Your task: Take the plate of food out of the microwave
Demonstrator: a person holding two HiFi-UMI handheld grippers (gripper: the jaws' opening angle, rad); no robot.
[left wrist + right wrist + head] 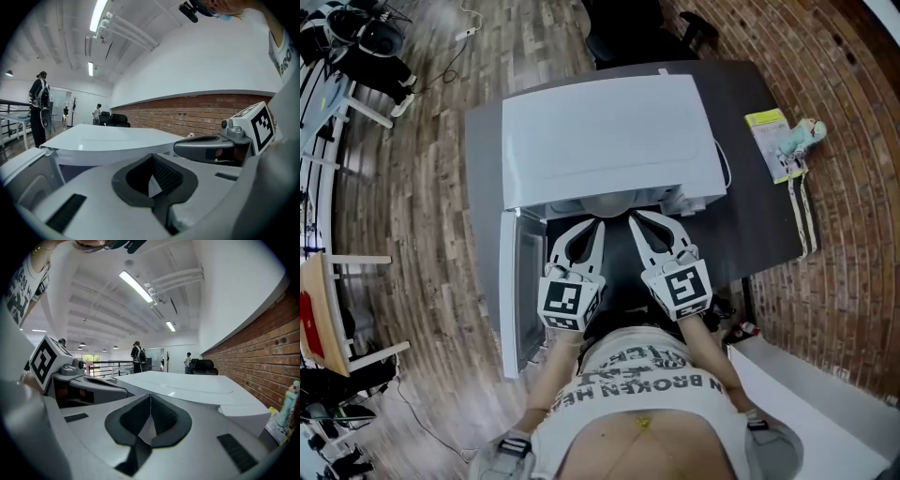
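A white microwave (609, 141) stands on a dark table (764, 216), and its door (517, 291) is swung open to the left. In its opening a pale rounded shape (606, 207) shows; I cannot tell whether it is the plate. My left gripper (598, 225) and right gripper (635, 217) are side by side just in front of the opening, tips pointing at it. Both are shut, with nothing visibly between the pads. The left gripper view has its shut gripper (152, 157) below the microwave's top (103, 138). The right gripper view also has its gripper (150, 395) shut.
A yellow booklet (772, 142) and a small pale figure (803, 137) lie at the table's right side, beside a brick wall (853, 187). A dark chair (628, 28) stands behind the table. Wooden floor lies to the left. People (138, 355) stand far off.
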